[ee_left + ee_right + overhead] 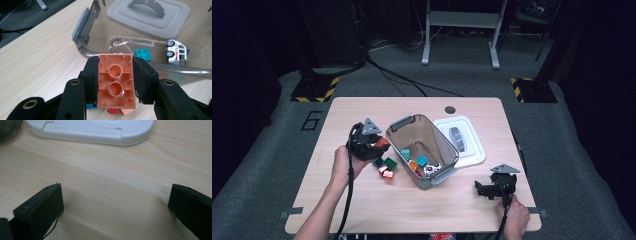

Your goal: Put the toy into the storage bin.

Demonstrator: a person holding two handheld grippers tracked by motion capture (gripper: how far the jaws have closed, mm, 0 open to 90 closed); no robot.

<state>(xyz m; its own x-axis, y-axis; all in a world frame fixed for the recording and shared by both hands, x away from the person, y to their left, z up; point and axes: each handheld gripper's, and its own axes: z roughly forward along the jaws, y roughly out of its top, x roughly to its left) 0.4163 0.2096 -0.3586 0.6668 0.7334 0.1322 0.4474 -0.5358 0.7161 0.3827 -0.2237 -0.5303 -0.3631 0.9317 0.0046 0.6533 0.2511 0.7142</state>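
one orange brick (115, 82), hollow underside showing two tubes, clamped in left hand-held gripper (115, 75). clear bin (409, 131) holds teal brick (143, 54), toy car (176, 52). right hand-held gripper (115, 202) jaws apart.

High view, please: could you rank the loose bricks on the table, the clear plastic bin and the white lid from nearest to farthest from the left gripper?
1. Loose bricks, on the table just right of the left gripper.
2. Clear plastic bin, at centre.
3. White lid, beyond the bin, on its right.
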